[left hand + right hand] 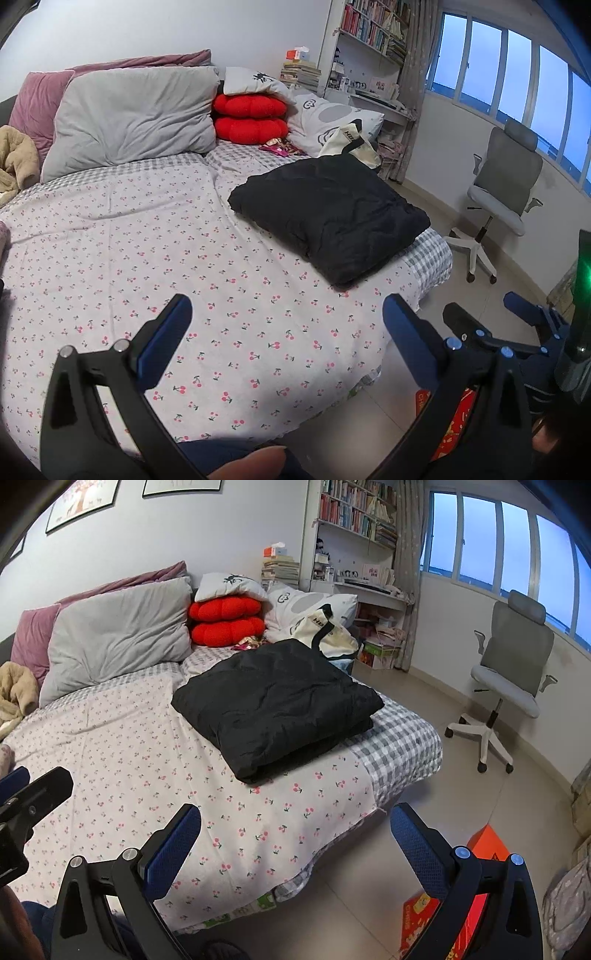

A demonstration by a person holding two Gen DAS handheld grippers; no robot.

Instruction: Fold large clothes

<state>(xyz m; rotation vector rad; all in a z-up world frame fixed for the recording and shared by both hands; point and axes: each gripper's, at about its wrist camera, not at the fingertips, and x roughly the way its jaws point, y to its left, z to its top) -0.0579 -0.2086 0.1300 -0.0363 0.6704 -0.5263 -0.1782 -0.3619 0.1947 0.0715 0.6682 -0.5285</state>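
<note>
A black padded garment (328,218) (277,701) lies folded into a thick rectangle on the bed's right side, near the corner. My left gripper (286,317) is open above the cherry-print sheet (147,258), well short of the garment and holding nothing. My right gripper (295,830) is open too, hovering over the bed's near edge and the floor, with nothing between its fingers. The right gripper (491,317) shows at the lower right of the left wrist view. The left gripper (22,797) shows at the left edge of the right wrist view.
A grey pillow (133,118), pink pillow, two red cushions (251,118), a tote bag (351,144) and a beige garment (14,158) lie along the bed's far side. An office chair (506,686) stands on the tiled floor. Red and orange boxes (487,853) lie below my right gripper.
</note>
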